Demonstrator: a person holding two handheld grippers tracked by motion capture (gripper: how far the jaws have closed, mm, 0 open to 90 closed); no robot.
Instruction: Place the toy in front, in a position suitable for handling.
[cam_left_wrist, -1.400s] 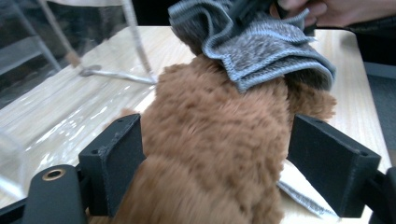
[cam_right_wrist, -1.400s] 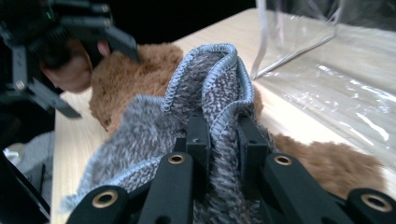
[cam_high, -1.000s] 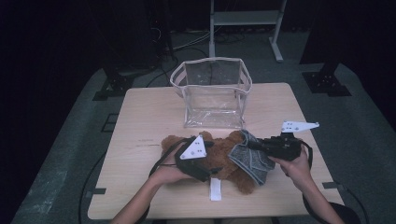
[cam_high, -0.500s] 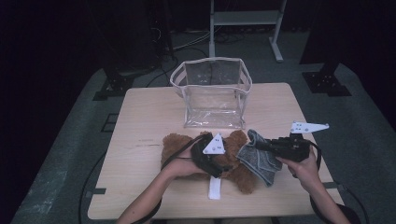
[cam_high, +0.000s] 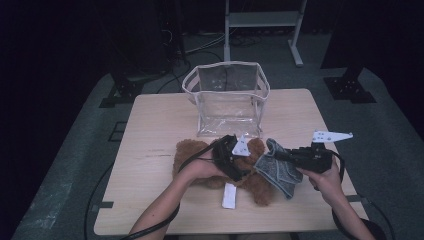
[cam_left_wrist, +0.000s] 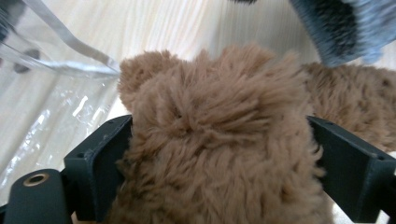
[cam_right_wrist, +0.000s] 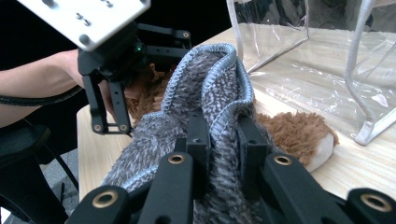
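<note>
Roughly, by size:
Table (cam_high: 150, 150): one.
Clear bag (cam_high: 227, 102): one, upright, far side.
Brown plush toy (cam_high: 192, 150): one, near edge, partly hidden.
Grey cloth (cam_high: 277, 167): one.
Left gripper (cam_left_wrist: 219, 154): jaws wide, just been opening, plush between; contact unclear.
Right gripper (cam_right_wrist: 219, 133): clamped on cloth.

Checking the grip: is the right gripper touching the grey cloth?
Touching. The right gripper view shows the right gripper pinching the grey cloth.

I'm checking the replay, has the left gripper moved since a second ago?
Yes. In the high view the left gripper has shifted right along the teddy bear, ending below the clear bag's right side, nearer the grey cloth.
</note>
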